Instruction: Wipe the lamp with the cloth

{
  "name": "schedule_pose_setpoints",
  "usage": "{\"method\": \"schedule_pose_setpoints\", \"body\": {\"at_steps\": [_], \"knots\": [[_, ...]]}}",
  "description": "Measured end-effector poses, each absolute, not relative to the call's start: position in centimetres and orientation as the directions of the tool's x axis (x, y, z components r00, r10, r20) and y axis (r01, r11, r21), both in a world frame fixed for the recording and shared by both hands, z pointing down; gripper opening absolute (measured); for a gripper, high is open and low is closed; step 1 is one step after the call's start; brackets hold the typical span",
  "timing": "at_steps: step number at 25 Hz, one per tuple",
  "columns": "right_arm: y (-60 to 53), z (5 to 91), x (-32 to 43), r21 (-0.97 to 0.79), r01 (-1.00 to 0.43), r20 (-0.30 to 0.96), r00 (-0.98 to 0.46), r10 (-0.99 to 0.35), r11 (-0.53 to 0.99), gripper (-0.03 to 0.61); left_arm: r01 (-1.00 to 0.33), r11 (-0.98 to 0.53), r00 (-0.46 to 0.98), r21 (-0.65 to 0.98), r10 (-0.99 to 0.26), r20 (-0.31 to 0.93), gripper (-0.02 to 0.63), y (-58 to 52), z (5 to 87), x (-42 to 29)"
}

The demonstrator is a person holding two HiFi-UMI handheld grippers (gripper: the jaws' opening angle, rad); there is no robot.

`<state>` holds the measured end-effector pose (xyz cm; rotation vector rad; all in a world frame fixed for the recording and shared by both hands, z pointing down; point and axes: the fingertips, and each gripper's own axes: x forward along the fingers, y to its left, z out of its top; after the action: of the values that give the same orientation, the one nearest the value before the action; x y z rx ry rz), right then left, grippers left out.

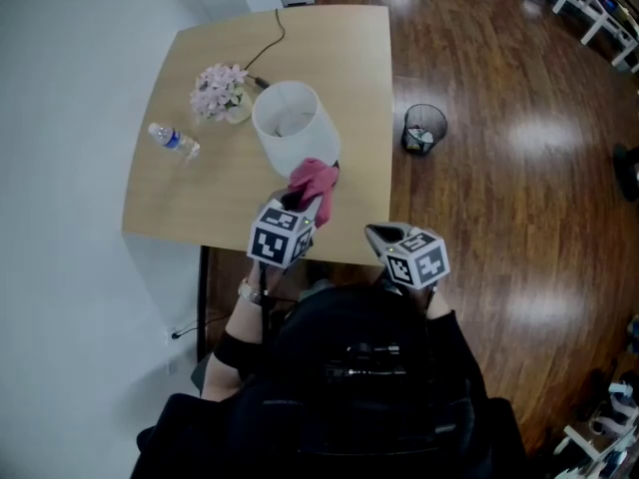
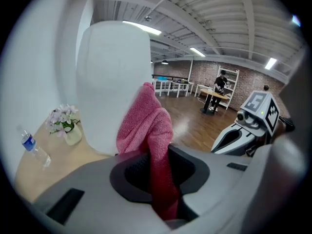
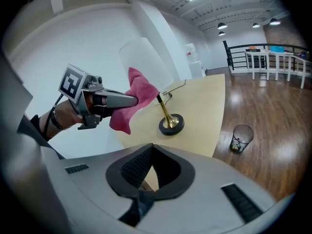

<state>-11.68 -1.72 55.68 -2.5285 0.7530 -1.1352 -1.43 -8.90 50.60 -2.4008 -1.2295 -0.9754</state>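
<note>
The left gripper (image 1: 316, 204) has its jaws clamped on a pink cloth (image 1: 314, 176). The left gripper view shows the fabric pinched between the pads and bunched up beyond them. The cloth lies at the near lower edge of the table lamp's (image 1: 285, 118) white shade. It seems to rest against the shade, though the pale shade blends into the wall in the right gripper view and contact is hard to confirm there. That view also shows the lamp's brass stem rising from a round black base (image 3: 171, 124) just beside the hanging cloth.

The right gripper (image 1: 377, 235) hovers at the near edge of the wooden table (image 1: 339, 58), apart from the lamp, its jaws closed together on nothing. A small vase of pale flowers (image 1: 222, 90) stands just beside the shade, with a water bottle (image 1: 174, 139) lying further left (towards the wall). A wastebasket (image 1: 424, 128) stands on the floor to the table's right.
</note>
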Motion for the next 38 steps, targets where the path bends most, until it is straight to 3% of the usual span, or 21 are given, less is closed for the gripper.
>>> {"method": "schedule_pose_setpoints", "body": {"at_steps": [10, 16, 22, 27, 38], "knots": [[-0.1, 56.0, -12.6, -0.452, -0.355, 0.596, 0.563, -0.573, -0.818, 0.006, 0.823, -0.565, 0.356, 0.064, 0.600, 0.716, 0.083, -6.9, 52.7, -5.8], [1.6, 56.4, -13.8, -0.470, -0.356, 0.582, 0.563, -0.587, -0.808, 0.006, 0.824, -0.554, 0.509, -0.116, 0.636, 0.579, 0.083, -3.8, 42.1, -5.0], [3.2, 57.3, -16.4, -0.499, -0.372, 0.580, 0.528, -0.621, -0.782, 0.006, 0.719, -0.633, 0.677, -0.288, 0.544, 0.496, 0.083, -3.3, 36.1, -0.9], [3.9, 57.7, -17.5, -0.507, -0.387, 0.590, 0.495, -0.638, -0.770, 0.006, 0.672, -0.704, 0.704, -0.229, 0.511, 0.493, 0.083, -4.1, 36.8, 0.4], [4.1, 56.1, -16.1, -0.446, -0.406, 0.646, 0.471, -0.601, -0.798, 0.006, 0.697, -0.714, 0.601, -0.064, 0.533, 0.596, 0.083, -5.5, 46.1, -0.4]]}}
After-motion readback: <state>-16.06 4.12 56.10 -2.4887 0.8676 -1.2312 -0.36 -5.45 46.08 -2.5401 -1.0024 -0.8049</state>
